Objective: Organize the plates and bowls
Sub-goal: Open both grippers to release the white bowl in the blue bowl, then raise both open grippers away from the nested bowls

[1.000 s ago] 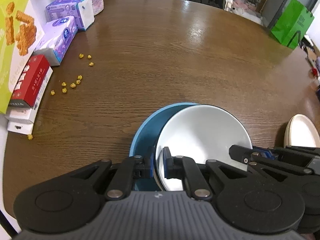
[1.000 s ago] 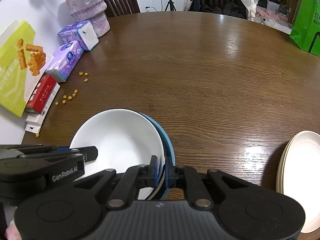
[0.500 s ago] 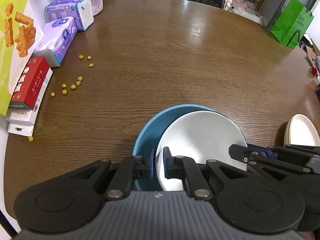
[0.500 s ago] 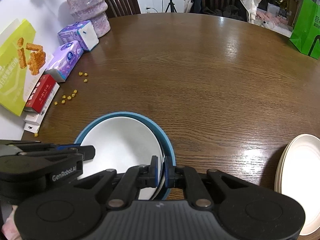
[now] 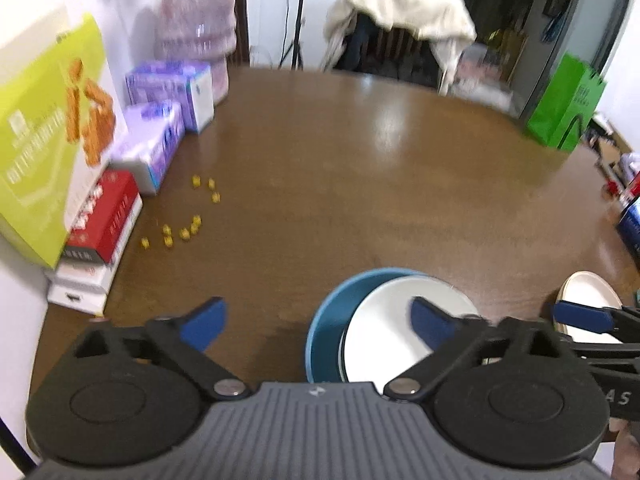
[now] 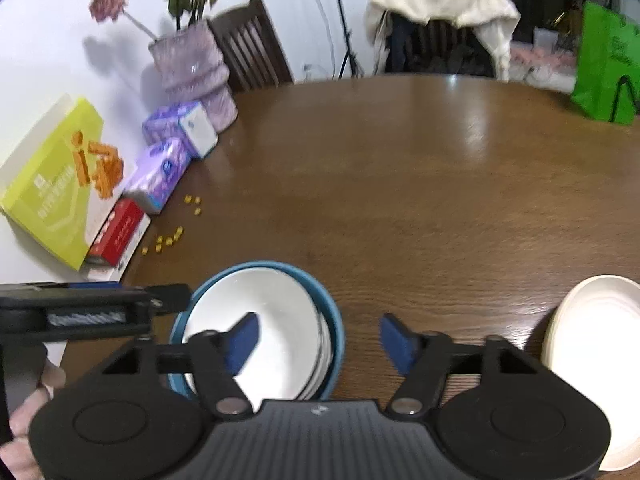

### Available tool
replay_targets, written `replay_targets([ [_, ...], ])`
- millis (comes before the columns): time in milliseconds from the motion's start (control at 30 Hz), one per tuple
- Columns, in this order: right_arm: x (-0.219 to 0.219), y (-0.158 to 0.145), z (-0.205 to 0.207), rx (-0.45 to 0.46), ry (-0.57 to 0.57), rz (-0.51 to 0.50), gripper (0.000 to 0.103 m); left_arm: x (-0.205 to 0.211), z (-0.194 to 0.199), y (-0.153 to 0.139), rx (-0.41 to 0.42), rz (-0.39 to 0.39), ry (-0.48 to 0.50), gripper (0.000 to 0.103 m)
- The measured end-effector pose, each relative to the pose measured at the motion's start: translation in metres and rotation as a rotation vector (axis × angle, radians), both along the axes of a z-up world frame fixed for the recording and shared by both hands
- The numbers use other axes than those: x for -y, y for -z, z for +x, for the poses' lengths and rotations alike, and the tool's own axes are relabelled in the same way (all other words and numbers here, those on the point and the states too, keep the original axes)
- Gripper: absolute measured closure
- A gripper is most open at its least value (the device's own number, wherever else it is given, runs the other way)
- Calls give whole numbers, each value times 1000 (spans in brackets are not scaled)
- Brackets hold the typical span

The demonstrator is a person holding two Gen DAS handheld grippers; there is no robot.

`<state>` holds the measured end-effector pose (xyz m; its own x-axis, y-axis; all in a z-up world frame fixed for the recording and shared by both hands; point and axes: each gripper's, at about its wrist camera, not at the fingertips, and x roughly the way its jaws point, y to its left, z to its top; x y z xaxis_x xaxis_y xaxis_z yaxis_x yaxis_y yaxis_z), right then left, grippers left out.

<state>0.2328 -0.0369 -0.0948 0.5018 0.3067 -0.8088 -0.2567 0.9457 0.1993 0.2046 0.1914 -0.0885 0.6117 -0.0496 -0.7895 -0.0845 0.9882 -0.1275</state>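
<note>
The white bowl (image 6: pixel 276 332) sits nested inside the blue bowl (image 6: pixel 334 320) on the brown table (image 6: pixel 420 200), low and centre-left in the right wrist view and low and right of centre in the left wrist view. Its rim leans toward the right side of the blue bowl, so a crescent of blue shows on the left.

The left tongs (image 5: pixel 316 320) stand wide, their jaws having just been opening; nothing is pressed between the blue pads. One pad hangs over bare table to the left of the bowls, the other over the white bowl's inside. The right tongs (image 6: pixel 318 338) are also spread, having just been opening, and grip nothing: one pad lies over the white bowl, the other over the wood to the right of the blue rim.

A stack of cream plates (image 6: pixel 592 356) rests at the lower right edge of the right wrist view, well apart from the bowls. Small yellow crumbs (image 5: pixel 188 216) are scattered at the left, near the purple tissue packs (image 5: pixel 160 144), a red box (image 5: pixel 106 216) and a yellow-green box (image 5: pixel 44 152). A green bag (image 5: pixel 564 108) stands at the upper right.
</note>
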Motion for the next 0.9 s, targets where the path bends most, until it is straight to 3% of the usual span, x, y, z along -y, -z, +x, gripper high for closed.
replay_targets([
  [67,8,-5,-11,72,19,-16,18,0,-8,-6,51,5,8,0],
  [200,24,-13,-39,224,28,-44,15,2,-26,-15,127,2,11,0],
  [300,35,-19,-59,284,17,-45,1,9,-43,-21,187,23,-1,0],
  [433,47,-28,-79,351,9,-41,0,23,-67,-26,226,41,-13,0],
  [600,65,-40,-97,368,-25,6,0,41,-97,-31,251,20,-33,0],
  [900,97,-43,-143,315,-40,46,0,78,-145,-41,255,19,-22,0],
])
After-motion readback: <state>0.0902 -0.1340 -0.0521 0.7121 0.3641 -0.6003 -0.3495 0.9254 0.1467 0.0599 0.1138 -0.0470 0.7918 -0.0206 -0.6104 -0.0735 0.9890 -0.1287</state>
